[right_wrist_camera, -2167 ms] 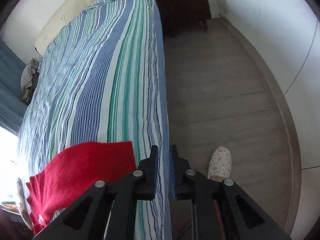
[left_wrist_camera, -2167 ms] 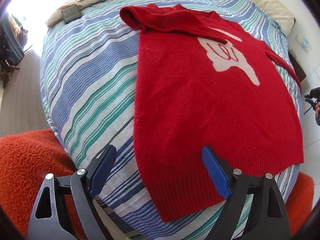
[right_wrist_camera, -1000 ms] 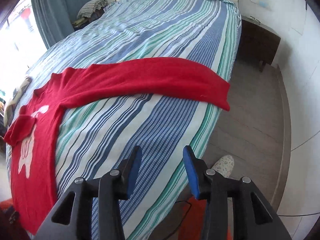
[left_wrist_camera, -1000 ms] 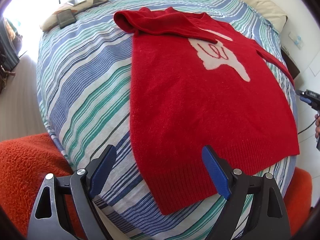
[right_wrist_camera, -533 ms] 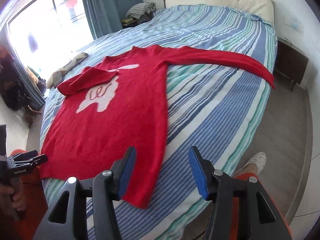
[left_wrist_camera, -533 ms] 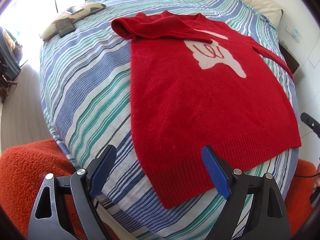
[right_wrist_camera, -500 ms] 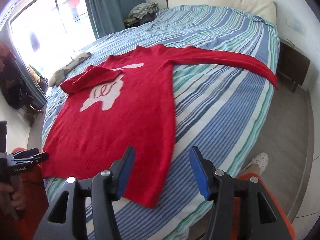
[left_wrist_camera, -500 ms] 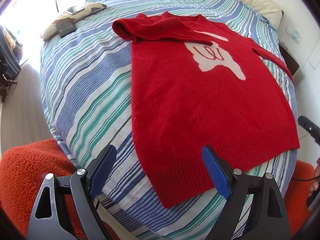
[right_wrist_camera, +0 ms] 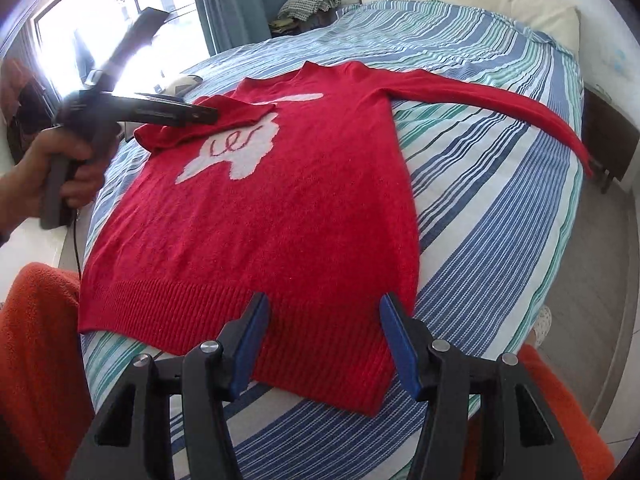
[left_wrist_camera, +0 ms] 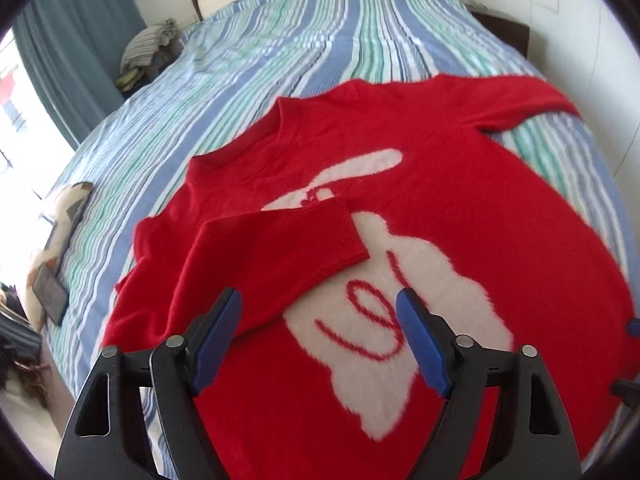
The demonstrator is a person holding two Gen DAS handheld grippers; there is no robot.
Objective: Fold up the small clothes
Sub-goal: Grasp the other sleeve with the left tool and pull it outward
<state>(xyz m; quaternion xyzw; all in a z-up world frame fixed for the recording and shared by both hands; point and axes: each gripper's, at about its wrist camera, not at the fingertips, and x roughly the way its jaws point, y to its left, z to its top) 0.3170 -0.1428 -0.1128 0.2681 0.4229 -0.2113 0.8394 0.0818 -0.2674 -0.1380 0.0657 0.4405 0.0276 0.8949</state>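
A red sweater (right_wrist_camera: 288, 200) with a white motif lies flat on the striped bed (right_wrist_camera: 500, 220). Its left sleeve (left_wrist_camera: 260, 252) is folded across the chest; the right sleeve (right_wrist_camera: 480, 100) stretches out toward the bed's right edge. My left gripper (left_wrist_camera: 318, 320) is open and empty, hovering over the white motif (left_wrist_camera: 404, 280) beside the folded sleeve's cuff; it also shows in the right wrist view (right_wrist_camera: 200, 116). My right gripper (right_wrist_camera: 322, 332) is open and empty, just above the ribbed hem (right_wrist_camera: 240, 312) near its right corner.
A pillow with a phone (left_wrist_camera: 52, 288) lies at the bed's left edge. Folded clothes (right_wrist_camera: 308, 4) sit by the blue curtain (right_wrist_camera: 240, 4). A dark nightstand (right_wrist_camera: 612, 140) stands right of the bed. Orange trousers (right_wrist_camera: 36, 352) show at the bottom.
My left gripper moved from the hem up over the sweater's chest, beside the folded sleeve. My right gripper swung round to the hem and opened wider.
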